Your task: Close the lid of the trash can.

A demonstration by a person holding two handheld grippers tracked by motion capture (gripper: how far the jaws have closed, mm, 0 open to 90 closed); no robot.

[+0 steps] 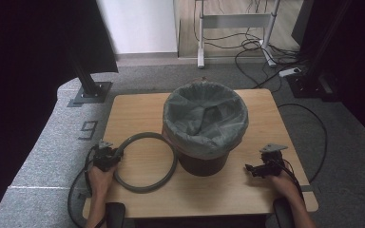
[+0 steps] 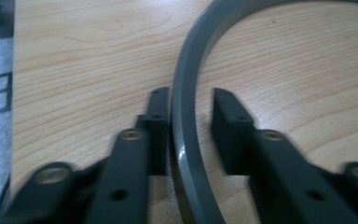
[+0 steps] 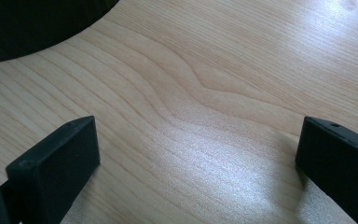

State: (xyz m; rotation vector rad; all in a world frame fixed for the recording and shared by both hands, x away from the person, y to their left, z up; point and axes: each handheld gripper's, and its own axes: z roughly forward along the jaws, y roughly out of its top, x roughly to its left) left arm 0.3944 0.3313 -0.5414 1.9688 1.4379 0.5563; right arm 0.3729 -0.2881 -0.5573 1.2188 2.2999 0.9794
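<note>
Bag already lining the bin [image 1: 204,128]. Grey ring [image 1: 147,164] flat on table [image 1: 133,109] beside it, not fitted yet. Left gripper [image 2: 189,100] straddling ring, not quite clamped. Right gripper [image 3: 198,154] wide, empty.

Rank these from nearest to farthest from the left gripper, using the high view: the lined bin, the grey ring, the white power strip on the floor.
1. Grey ring: between the jaws of the left gripper, at the table's left.
2. Lined bin: mid-table, to the ring's right.
3. White power strip: on the floor beyond the table's far right corner.
</note>
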